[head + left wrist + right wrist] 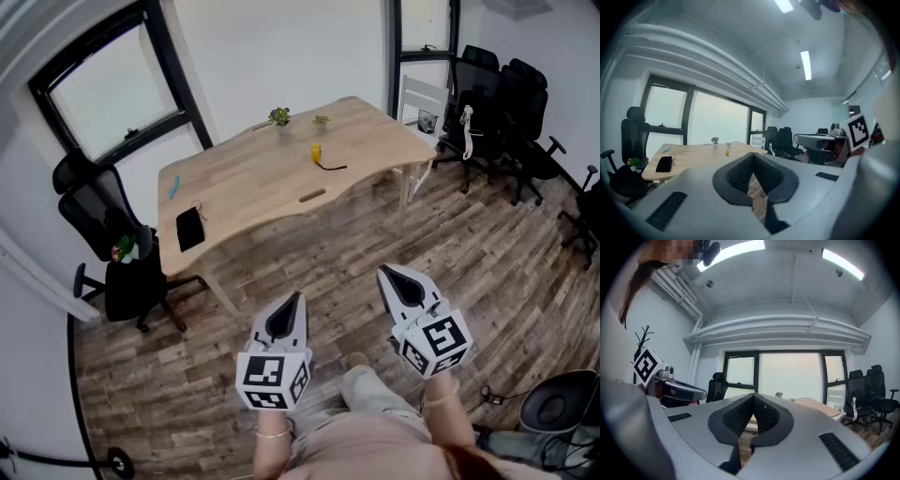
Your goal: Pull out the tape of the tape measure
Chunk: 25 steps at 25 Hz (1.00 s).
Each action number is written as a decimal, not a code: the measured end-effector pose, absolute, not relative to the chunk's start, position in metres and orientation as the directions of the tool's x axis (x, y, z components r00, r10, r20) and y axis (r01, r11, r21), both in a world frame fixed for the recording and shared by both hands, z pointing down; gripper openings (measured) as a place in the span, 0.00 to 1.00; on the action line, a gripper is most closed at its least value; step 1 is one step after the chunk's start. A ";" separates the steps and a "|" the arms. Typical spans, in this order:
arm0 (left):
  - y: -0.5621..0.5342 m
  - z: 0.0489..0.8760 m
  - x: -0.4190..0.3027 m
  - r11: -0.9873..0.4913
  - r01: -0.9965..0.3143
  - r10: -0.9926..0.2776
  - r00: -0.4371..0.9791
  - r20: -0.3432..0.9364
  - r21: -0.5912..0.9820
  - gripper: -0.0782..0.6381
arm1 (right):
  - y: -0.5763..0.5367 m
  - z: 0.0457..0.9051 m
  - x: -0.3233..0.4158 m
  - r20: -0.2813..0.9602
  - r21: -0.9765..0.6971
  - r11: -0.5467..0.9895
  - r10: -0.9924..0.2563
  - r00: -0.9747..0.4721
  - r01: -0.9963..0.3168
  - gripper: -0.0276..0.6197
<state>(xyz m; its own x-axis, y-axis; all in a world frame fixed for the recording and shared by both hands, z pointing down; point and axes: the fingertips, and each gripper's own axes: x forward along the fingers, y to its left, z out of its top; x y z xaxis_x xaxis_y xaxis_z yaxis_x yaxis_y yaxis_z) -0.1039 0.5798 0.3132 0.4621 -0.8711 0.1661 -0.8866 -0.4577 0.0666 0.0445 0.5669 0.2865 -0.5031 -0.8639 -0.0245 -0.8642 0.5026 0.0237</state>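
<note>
Tape measure [316, 151], the small yellow one, sat on the wooden table [253, 183] toward its far side, just in front of two small potted plants [279, 116]. A thin black strap [331, 167] lay just beside it on the near side; couldn't tell whether the two were joined. It was well apart from both grippers. The person stood back from the table on the plank floor [319, 267], one gripper in each hand, both held out over the floor and pointing roughly toward the table. They were side by side and not touching each other. On the left gripper [297, 300] the jaws were pressed together, ribbed pads meeting at the tip, with only a sliver of floor showing through the slot behind them. The right gripper [384, 274] was the same: jaws closed tip to tip, gripping nothing. Other items on the table were a flat black device [189, 228] near the left end and a small blue item [174, 187] by the left edge. A black office chair [117, 244] stood at the table's left end and a white chair [422, 101] at its right end. A cluster of black chairs [511, 94] stood in the far right corner. Large dark-framed windows [112, 94] ran behind the table.
</note>
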 end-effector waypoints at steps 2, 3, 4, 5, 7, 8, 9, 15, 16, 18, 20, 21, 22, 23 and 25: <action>0.569 0.316 -0.095 -0.450 -0.889 -0.873 0.458 0.164 0.087 0.11 | 0.559 0.291 0.054 -0.005 0.029 0.507 -0.862 -0.507 -0.862 0.04; 0.564 0.317 -0.091 -0.445 -0.890 -0.875 0.455 0.166 0.098 0.11 | 0.556 0.294 0.059 0.005 0.031 0.508 -0.861 -0.508 -0.861 0.04; 0.559 0.319 -0.086 -0.438 -0.892 -0.876 0.451 0.172 0.108 0.11 | 0.553 0.296 0.064 0.014 0.032 0.508 -0.861 -0.508 -0.861 0.04; 0.553 0.322 -0.081 -0.433 -0.894 -0.876 0.448 0.181 0.115 0.11 | 0.550 0.299 0.070 0.020 0.029 0.508 -0.861 -0.508 -0.861 0.04; 0.541 0.324 -0.069 -0.433 -0.894 -0.873 0.448 0.193 0.117 0.11 | 0.543 0.303 0.082 0.025 0.000 0.515 -0.857 -0.515 -0.857 0.04; 0.533 0.324 -0.062 -0.438 -0.892 -0.870 0.452 0.195 0.112 0.11 | 0.537 0.303 0.088 0.024 -0.024 0.524 -0.851 -0.524 -0.851 0.04; 0.524 0.323 -0.055 -0.444 -0.890 -0.868 0.457 0.194 0.106 0.11 | 0.531 0.303 0.094 0.018 -0.042 0.530 -0.847 -0.531 -0.847 0.04; 0.471 0.323 -0.018 -0.475 -0.876 -0.852 0.483 0.203 0.088 0.11 | 0.485 0.305 0.121 0.057 -0.030 0.523 -0.850 -0.524 -0.852 0.04; 0.464 0.325 -0.012 -0.476 -0.875 -0.851 0.484 0.206 0.088 0.11 | 0.478 0.306 0.126 0.065 -0.046 0.526 -0.847 -0.528 -0.849 0.04; 0.449 0.327 -0.002 -0.477 -0.875 -0.849 0.484 0.211 0.088 0.11 | 0.463 0.307 0.134 0.063 -0.065 0.537 -0.839 -0.541 -0.841 0.04; 0.436 0.328 0.006 -0.473 -0.877 -0.850 0.480 0.217 0.087 0.11 | 0.449 0.308 0.141 0.060 -0.071 0.547 -0.832 -0.551 -0.834 0.04; 0.431 0.329 0.009 -0.469 -0.879 -0.851 0.476 0.221 0.090 0.11 | 0.442 0.309 0.143 0.061 -0.086 0.548 -0.830 -0.554 -0.832 0.04; 0.428 0.330 0.010 -0.462 -0.882 -0.853 0.471 0.225 0.094 0.11 | 0.437 0.311 0.146 0.064 -0.112 0.547 -0.829 -0.556 -0.829 0.04; 0.425 0.333 0.011 -0.454 -0.885 -0.855 0.465 0.231 0.099 0.11 | 0.433 0.314 0.148 0.066 -0.142 0.544 -0.828 -0.557 -0.827 0.04; 0.420 0.339 0.015 -0.440 -0.892 -0.858 0.452 0.245 0.105 0.11 | 0.425 0.319 0.153 0.064 -0.174 0.537 -0.830 -0.554 -0.825 0.04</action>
